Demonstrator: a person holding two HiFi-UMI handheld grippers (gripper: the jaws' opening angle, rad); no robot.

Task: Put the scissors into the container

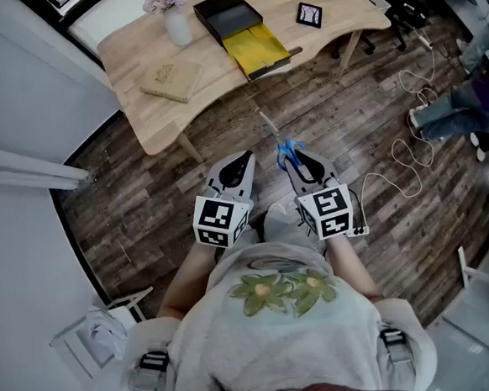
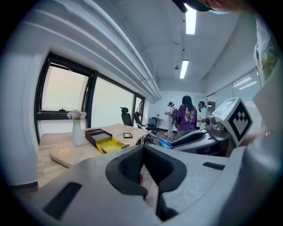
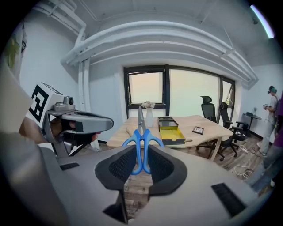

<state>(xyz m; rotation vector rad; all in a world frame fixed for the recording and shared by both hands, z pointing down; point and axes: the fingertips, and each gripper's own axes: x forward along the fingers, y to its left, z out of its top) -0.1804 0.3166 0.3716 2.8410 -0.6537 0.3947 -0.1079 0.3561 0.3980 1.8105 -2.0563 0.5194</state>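
Now your right gripper (image 3: 139, 164) clamps the blue scissors (image 3: 140, 140) by the handles, blades forward, ready for the container (image 1: 244, 32) at upper center; left gripper (image 2: 148, 170) closed, empty.

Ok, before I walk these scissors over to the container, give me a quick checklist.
1. Scissors gripped: ok. The right gripper is shut on the blue handles, blades pointing ahead.
2. Left gripper free: ok. It is shut with nothing in it.
3. Container open: ok. Its yellow tray faces up on the table and looks empty.
4. Container within reach: not ok. The table stands well ahead.
5. Floor ahead: ok. Bare boards up to the table.
6. Scissors fit the tray: cannot tell.
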